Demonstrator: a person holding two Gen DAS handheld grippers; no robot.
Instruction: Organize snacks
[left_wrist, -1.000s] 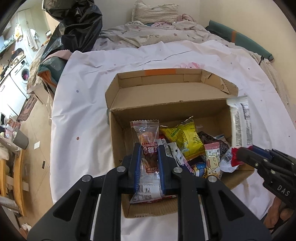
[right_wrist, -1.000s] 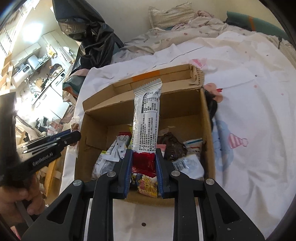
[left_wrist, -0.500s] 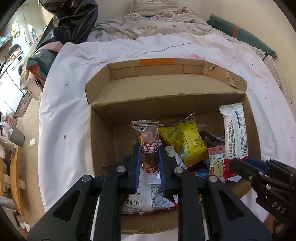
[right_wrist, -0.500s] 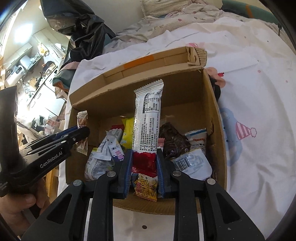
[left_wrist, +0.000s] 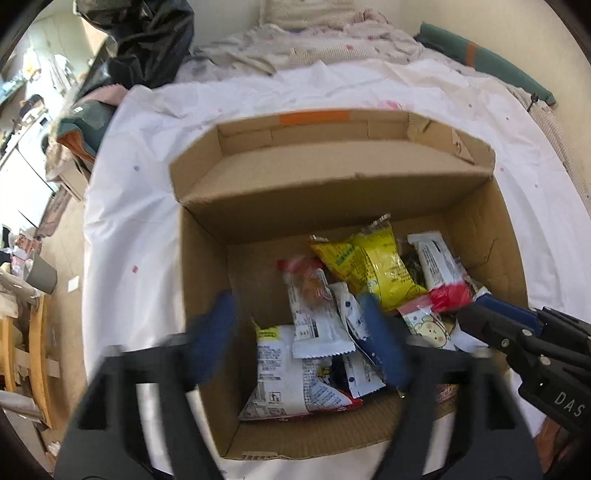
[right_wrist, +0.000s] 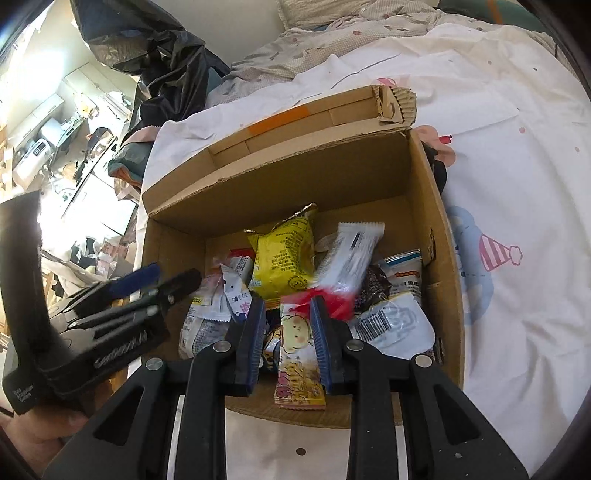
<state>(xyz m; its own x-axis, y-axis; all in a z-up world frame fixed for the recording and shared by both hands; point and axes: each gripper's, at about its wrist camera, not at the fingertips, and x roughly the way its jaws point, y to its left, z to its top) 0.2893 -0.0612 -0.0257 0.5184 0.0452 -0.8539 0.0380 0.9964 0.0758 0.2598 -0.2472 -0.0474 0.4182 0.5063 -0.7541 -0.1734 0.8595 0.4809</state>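
Note:
An open cardboard box (left_wrist: 207, 295) (right_wrist: 439, 229) sits on the white sheet and holds several snack packets. My left gripper (left_wrist: 299, 325) is open above the box's near left part; a clear packet with a red top (left_wrist: 314, 306) lies loose below it on the pile. My right gripper (right_wrist: 288, 325) is open over the near edge; the white bar with a red end (right_wrist: 347, 258) is blurred, free of the fingers, dropping onto the pile. It also shows in the left wrist view (left_wrist: 439, 269). A yellow packet (left_wrist: 369, 262) (right_wrist: 284, 258) lies at the back.
The box's far flap (left_wrist: 332, 173) stands open. The bed (left_wrist: 147, 221) carries a rumpled quilt (left_wrist: 314, 44) and a black bag (left_wrist: 147, 40) behind. Furniture and floor clutter (right_wrist: 55, 147) lie off the left edge.
Both grippers have opened. The clear red-topped packet has dropped from the left gripper into the box, and the white bar has left the right gripper and is falling onto the pile.

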